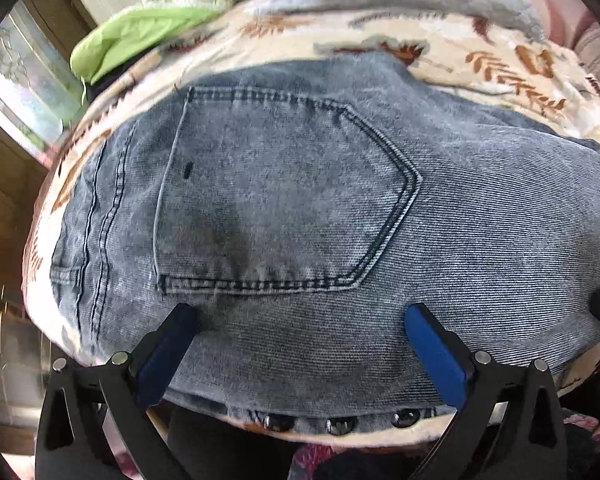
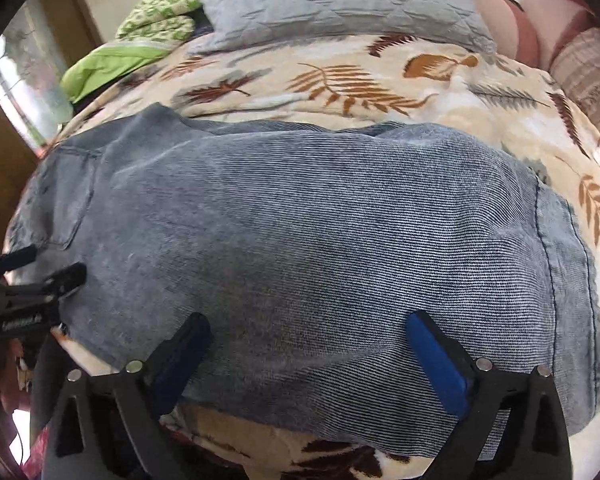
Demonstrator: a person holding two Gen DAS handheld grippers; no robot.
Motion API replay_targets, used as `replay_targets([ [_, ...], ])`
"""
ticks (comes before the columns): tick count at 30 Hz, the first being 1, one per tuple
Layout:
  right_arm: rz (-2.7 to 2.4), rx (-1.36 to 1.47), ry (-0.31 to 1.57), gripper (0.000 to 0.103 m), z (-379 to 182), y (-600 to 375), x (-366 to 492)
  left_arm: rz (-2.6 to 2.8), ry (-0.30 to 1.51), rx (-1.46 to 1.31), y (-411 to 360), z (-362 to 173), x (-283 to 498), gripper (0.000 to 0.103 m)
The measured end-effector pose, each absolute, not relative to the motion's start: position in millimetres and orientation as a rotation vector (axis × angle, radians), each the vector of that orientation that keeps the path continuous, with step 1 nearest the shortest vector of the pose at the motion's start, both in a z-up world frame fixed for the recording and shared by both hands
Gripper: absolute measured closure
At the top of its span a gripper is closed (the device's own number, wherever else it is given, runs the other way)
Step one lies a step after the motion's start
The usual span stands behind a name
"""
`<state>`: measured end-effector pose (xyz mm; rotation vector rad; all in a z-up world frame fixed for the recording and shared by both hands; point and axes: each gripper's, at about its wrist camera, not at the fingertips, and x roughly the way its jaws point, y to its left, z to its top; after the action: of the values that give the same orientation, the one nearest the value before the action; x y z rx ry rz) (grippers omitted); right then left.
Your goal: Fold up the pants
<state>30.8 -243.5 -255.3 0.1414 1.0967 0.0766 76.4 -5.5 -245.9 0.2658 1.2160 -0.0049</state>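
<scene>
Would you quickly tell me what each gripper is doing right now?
Left gripper: open, holding nothing, over the jeans.
Right gripper: open, holding nothing, over the jeans.

Nothing really readable anywhere. Only lettering spotted: tiny pale print on black body of left gripper (image 2: pixel 40 268), seen at edge of right wrist view, way too blurred to make out. No labels, numbers or signs elsewhere.

Each black gripper (image 1: pixel 300 312) has blue pads (image 1: pixel 436 360) and silver screws (image 1: pixel 482 357)
</scene>
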Motion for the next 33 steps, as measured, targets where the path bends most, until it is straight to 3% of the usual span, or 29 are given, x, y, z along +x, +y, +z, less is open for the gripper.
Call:
replay_targets([
  [3,0.088,0.251,1.048,0.006,-235.9,-266.3,25.2,0.019,1.192,0.278,-14.4,-228.5,79.3,0.0],
  [8,-0.121,0.178,1.036,0.006,-232.8,-310.5,30.0,-0.065,1.046,0.277,-52.7,-189.8,76.4,0.0],
  [14,-0.144,0.049,1.075,0.015,-249.3,-312.4,33.8,-0.158,1.227,0.403,-94.9,-246.8,94.7,0.0],
  [16,-0.111,0.188,1.049,0.021,-238.4,-334.2,27.8,-0.145,1.203,0.355,-92.8,-243.1,92.6,0.0],
  [18,-0.062,0.375,0.982,0.022,-223.0,-363.2,10.7,-0.164,1.232,0.351,-94.4,-233.1,91.5,0.0],
  [26,0.017,1.127,0.761,0.02,-217.9,-481.0,-74.9,-0.319,1.04,0.345,-128.8,-172.3,74.4,0.0],
  [33,0.017,1.256,0.808,0.021,-237.2,-471.5,-90.3,-0.318,1.162,0.444,-164.3,-221.4,75.9,0.0],
])
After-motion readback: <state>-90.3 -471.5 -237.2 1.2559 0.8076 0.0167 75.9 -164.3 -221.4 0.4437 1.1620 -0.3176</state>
